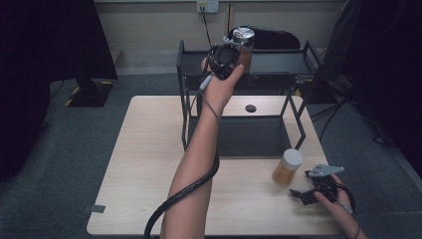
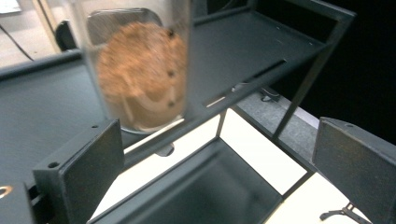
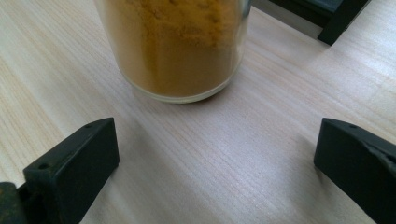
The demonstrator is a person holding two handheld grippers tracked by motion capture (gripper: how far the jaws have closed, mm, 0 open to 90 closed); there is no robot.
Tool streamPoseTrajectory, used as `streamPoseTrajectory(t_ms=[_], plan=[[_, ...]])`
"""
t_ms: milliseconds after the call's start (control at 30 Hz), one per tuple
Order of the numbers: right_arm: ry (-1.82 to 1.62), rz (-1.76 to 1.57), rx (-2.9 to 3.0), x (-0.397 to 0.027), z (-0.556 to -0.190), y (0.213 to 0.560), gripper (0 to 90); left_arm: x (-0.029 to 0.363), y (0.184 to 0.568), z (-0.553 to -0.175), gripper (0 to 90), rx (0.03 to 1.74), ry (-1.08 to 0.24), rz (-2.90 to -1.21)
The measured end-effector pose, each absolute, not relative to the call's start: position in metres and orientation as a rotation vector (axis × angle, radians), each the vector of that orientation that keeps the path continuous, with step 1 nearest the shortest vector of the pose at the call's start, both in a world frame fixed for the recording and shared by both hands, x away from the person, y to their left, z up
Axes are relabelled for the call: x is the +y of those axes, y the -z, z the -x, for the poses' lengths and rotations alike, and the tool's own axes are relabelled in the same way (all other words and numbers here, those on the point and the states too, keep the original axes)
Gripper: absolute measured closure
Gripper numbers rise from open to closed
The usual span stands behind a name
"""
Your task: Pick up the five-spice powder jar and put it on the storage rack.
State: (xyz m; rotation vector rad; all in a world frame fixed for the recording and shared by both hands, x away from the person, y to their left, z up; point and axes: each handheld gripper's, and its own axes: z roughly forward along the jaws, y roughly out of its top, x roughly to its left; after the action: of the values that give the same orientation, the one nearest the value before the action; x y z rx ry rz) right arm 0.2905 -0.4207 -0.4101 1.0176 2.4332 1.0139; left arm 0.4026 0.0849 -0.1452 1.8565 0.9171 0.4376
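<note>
Pale wooden counter (image 1: 149, 164) on grey carpet, black two-tier rack (image 1: 268, 62) at its far side. On the rack's top shelf, near the front edge, upright jar of brown contents (image 1: 244, 47) with silver lid; left gripper (image 1: 222, 59) just before it, jaws spread, not touching. Near the counter's right front, white-lidded jar of yellow powder (image 1: 287, 168); right gripper (image 1: 311, 191) beside it, jaws wide apart.

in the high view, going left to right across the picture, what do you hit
left gripper → jar with a silver lid on the rack's top shelf → jar with a white lid on the table → right gripper
</note>
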Motion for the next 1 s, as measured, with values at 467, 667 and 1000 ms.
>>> streamPoseTrajectory(t_ms=[467, 667, 1000], plan=[[-1.014, -1.019, 2.431, -0.421, -0.29, 0.41, 0.0, 0.081, 0.183, -0.406, 1.9, 0.865, -0.383, -1.881], [-1.016, -1.021, 2.431, -0.42, -0.29, 0.41, 0.0, 0.078, 0.203, -0.41, 1.9, 0.87, -0.353, -1.892], [-1.015, -1.021, 2.431, -0.42, -0.29, 0.41, 0.0, 0.076, 0.236, -0.411, 1.9, 0.889, -0.34, -1.915]])
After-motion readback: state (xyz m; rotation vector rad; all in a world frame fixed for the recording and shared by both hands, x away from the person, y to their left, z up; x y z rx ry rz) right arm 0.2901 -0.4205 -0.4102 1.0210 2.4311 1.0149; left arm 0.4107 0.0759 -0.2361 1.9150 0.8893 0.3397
